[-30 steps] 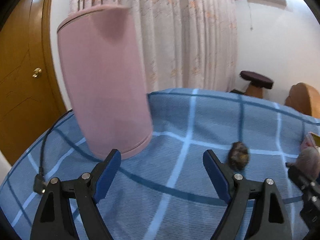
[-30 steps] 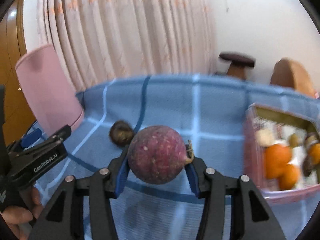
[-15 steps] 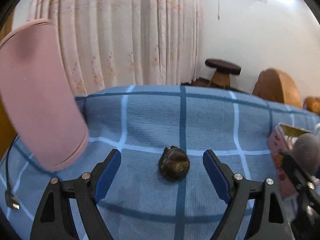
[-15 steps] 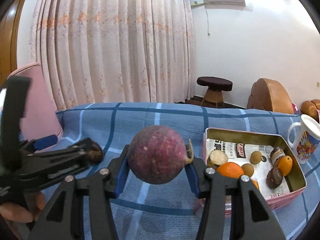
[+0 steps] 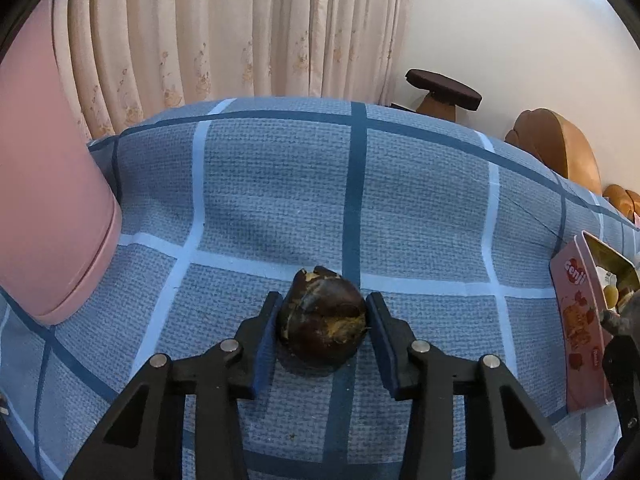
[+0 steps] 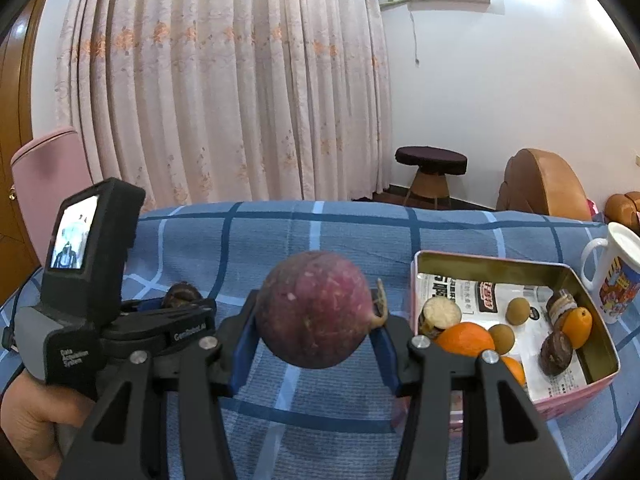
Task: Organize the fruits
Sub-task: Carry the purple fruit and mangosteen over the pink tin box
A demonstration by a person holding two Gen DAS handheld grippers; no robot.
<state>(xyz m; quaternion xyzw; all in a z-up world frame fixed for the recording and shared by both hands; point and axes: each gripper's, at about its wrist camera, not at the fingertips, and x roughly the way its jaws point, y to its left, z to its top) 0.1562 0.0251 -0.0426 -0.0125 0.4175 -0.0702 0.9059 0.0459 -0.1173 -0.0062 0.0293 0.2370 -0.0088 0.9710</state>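
Note:
My left gripper [image 5: 322,318] is shut on a small dark brown fruit [image 5: 322,316] that rests on the blue checked cloth [image 5: 280,200]. The same fruit [image 6: 182,294] shows in the right wrist view between the left gripper's fingers [image 6: 188,312]. My right gripper [image 6: 316,320] is shut on a large round purple fruit [image 6: 314,314] and holds it above the cloth. A pink tin box [image 6: 576,392] to the right holds oranges, small brown fruits and other pieces; its side [image 5: 576,320] shows in the left wrist view.
A tall pink container [image 5: 44,200] stands at the left on the cloth. A white printed mug [image 6: 616,276] stands right of the tin. Curtains, a stool and wooden chairs are behind the table.
My left gripper moved forward to the dark fruit and closed its fingers on it. My right gripper kept holding the purple fruit and swung slightly so the tin is in fuller view.

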